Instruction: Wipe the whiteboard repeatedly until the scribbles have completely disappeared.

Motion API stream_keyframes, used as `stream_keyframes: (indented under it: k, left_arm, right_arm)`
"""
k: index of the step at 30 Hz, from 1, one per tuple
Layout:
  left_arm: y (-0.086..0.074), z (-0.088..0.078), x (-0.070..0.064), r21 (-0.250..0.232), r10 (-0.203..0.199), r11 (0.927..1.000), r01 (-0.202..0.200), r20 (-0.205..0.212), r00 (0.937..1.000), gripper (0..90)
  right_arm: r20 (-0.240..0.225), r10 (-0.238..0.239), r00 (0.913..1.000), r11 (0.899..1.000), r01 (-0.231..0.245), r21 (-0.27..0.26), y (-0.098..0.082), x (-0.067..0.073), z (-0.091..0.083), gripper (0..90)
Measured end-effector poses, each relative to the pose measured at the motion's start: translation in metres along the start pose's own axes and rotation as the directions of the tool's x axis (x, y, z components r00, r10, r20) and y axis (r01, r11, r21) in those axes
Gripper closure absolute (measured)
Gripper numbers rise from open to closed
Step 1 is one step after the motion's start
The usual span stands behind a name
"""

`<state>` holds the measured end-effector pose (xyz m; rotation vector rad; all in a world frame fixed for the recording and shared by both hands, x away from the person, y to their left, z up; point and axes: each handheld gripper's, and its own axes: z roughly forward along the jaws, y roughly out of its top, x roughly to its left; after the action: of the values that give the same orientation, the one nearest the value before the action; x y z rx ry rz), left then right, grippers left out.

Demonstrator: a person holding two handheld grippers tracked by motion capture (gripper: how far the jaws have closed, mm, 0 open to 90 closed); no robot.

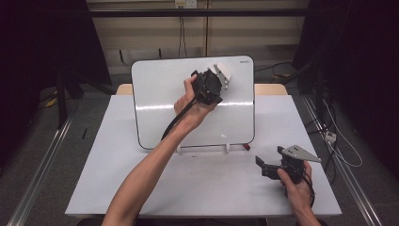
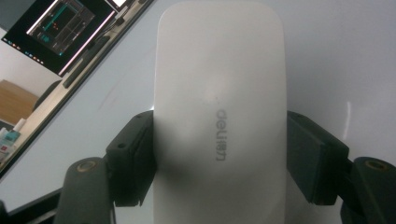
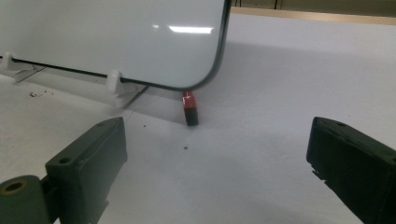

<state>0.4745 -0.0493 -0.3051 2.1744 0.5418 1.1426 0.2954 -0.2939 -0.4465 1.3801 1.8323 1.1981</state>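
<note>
A red marker lies on the desk below the whiteboard. Left gripper jaws pinch the eraser lengthwise against the board; right gripper jaws spread.

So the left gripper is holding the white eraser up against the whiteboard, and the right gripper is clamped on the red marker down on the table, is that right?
Not quite. The right gripper holds nothing: in the right gripper view its jaws stand open, and the red marker lies apart from them on the table, by the whiteboard's lower corner. The left gripper does hold the white eraser against the whiteboard.
</note>
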Motion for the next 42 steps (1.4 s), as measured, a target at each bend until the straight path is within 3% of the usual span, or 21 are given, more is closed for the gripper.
stream_keyframes:
  k: [1, 8, 12, 15, 16, 20, 30, 39, 42]
  left_arm:
    - [-0.002, -0.001, -0.003, -0.001, 0.015, 0.9999, -0.015, -0.022, 0.9996, 31.1]
    - [-0.025, -0.011, 0.001, 0.010, 0.006, 0.9999, -0.006, -0.005, 1.0000, 31.2]
    - [-0.037, -0.015, 0.014, 0.007, -0.063, 0.9980, 0.063, -0.014, 0.9979, 31.2]
    - [-0.039, -0.017, 0.020, 0.013, -0.084, 0.9964, 0.084, -0.021, 0.9963, 31.1]
    - [-0.039, -0.017, 0.021, 0.017, -0.092, 0.9955, 0.093, -0.038, 0.9950, 31.2]
    - [-0.039, -0.017, 0.029, 0.014, -0.144, 0.9894, 0.145, -0.046, 0.9885, 31.1]
    - [-0.023, -0.010, 0.041, 0.045, -0.136, 0.9894, 0.138, -0.050, 0.9895, 31.1]
    - [-0.013, -0.005, 0.033, 0.035, -0.114, 0.9927, 0.116, -0.042, 0.9926, 31.2]
    - [-0.005, -0.002, 0.028, 0.041, -0.087, 0.9952, 0.088, -0.031, 0.9957, 31.2]
  right_arm:
    - [0.000, -0.001, 1.0000, 1.000, 0.001, 0.000, 0.000, 0.000, 0.000, 5.4]
    - [0.000, 0.002, 1.0000, 1.000, -0.002, 0.001, 0.000, 0.000, 0.000, 5.4]
    - [0.001, -0.001, 1.0000, 1.000, 0.001, 0.001, 0.000, 0.000, 0.001, 5.4]
    - [0.003, -0.001, 1.0000, 1.000, 0.001, 0.001, 0.000, 0.001, 0.001, 5.4]
    - [0.004, -0.001, 1.0000, 1.000, 0.001, 0.002, 0.000, 0.001, 0.001, 5.4]
    - [0.002, -0.003, 1.0000, 1.000, 0.003, 0.000, 0.000, 0.001, 0.001, 5.4]
    - [0.001, -0.002, 1.0000, 1.000, 0.002, -0.002, 0.000, 0.000, 0.001, 5.5]
    - [0.001, -0.004, 1.0000, 1.000, 0.004, -0.003, 0.001, 0.001, 0.001, 5.5]
    - [0.002, -0.003, 1.0000, 1.000, 0.003, -0.002, 0.001, 0.000, 0.001, 5.5]
